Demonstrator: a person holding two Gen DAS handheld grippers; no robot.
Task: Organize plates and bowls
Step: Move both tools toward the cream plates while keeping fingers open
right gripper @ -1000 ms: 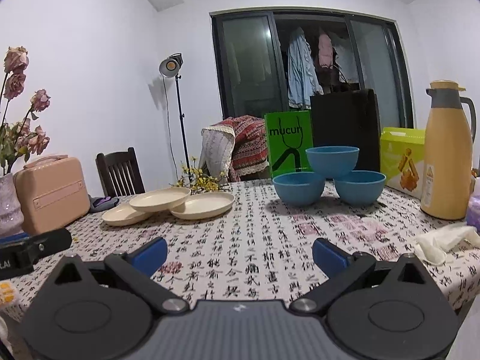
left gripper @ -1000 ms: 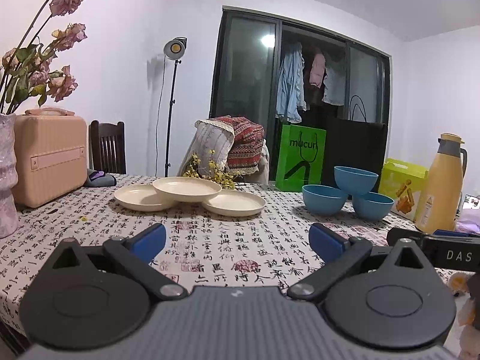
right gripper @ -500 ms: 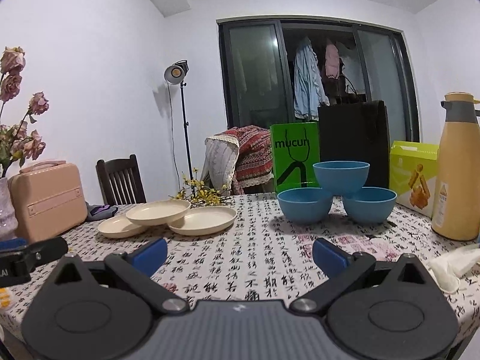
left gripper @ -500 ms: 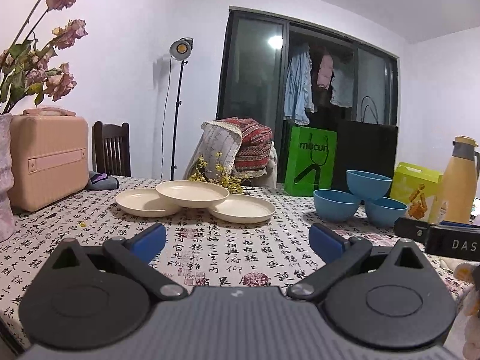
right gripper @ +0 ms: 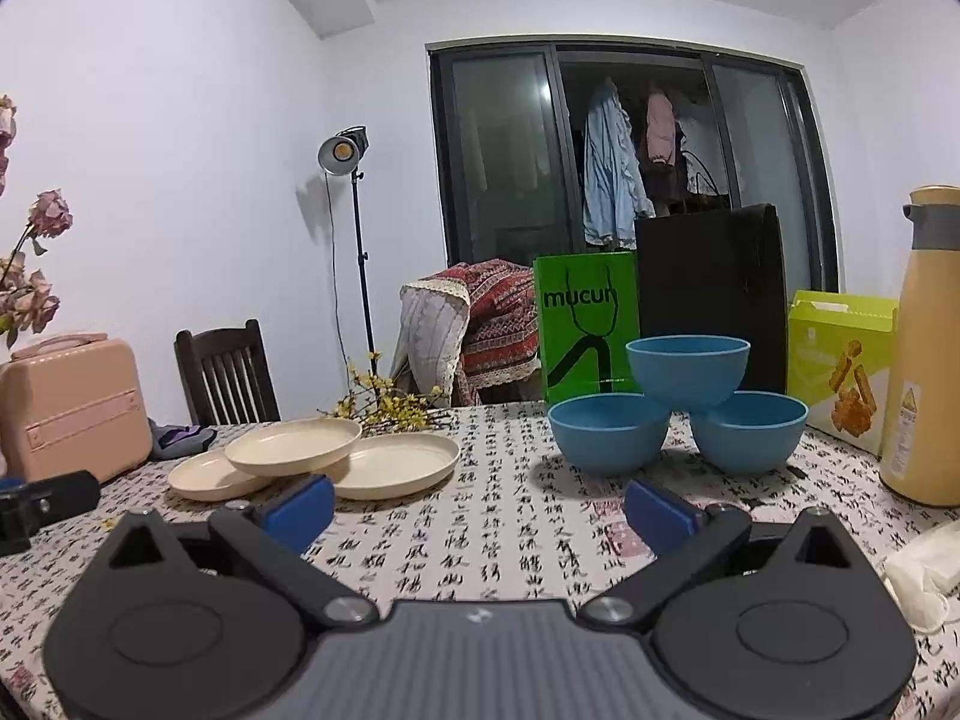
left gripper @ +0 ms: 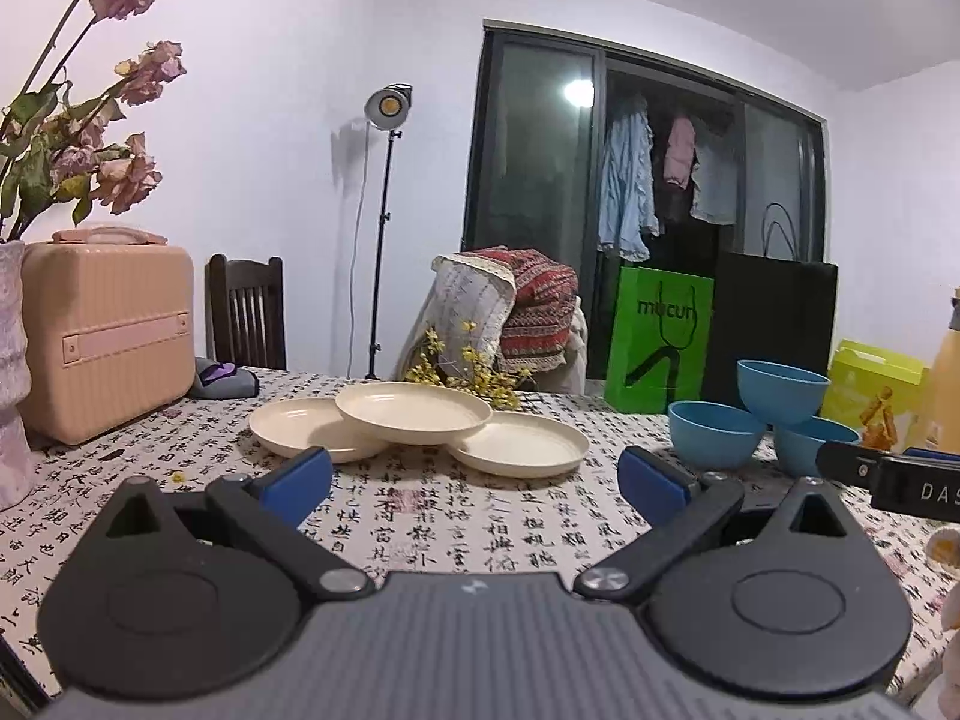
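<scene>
Three cream plates lie on the patterned tablecloth; the top plate rests across the left plate and the right plate. To their right, one blue bowl is perched on two other blue bowls. My left gripper is open and empty, low over the table in front of the plates. My right gripper is also open and empty, short of the bowls.
A pink case and a vase of dried flowers stand at the left. Behind are a chair, yellow sprigs, a green bag and a black bag. A yellow flask, a green box and a white cloth occupy the right.
Both grippers have dropped lower and tilted up slightly, so the plates and bowls sit lower and nearer in each view. Both stay open and empty.
</scene>
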